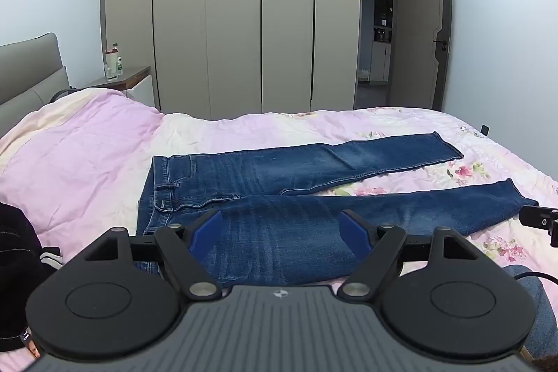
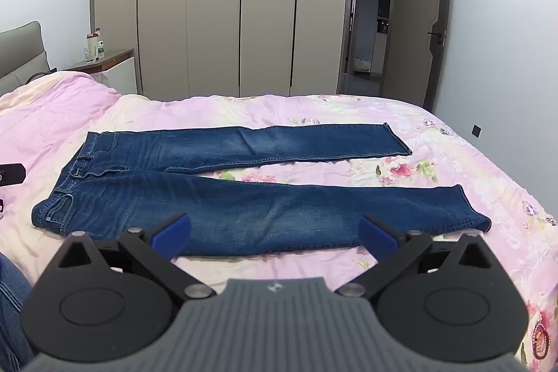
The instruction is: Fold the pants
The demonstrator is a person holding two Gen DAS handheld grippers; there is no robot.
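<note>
A pair of blue jeans (image 1: 272, 197) lies flat on the pink bed cover, waistband to the left and both legs spread apart toward the right. The jeans show whole in the right wrist view (image 2: 223, 194). My left gripper (image 1: 280, 225) is open and empty, hovering over the near leg's thigh. My right gripper (image 2: 275, 232) is open and empty, above the near edge of the near leg. Part of the right gripper shows at the right edge of the left wrist view (image 1: 538, 218).
The bed (image 2: 453, 162) has a pink floral quilt. A grey headboard (image 1: 31, 72) and a nightstand with bottles (image 1: 115, 72) stand at the left. Wardrobe doors (image 1: 233, 16) and an open door (image 1: 418, 33) are behind. Dark clothing (image 1: 14, 253) lies at the left.
</note>
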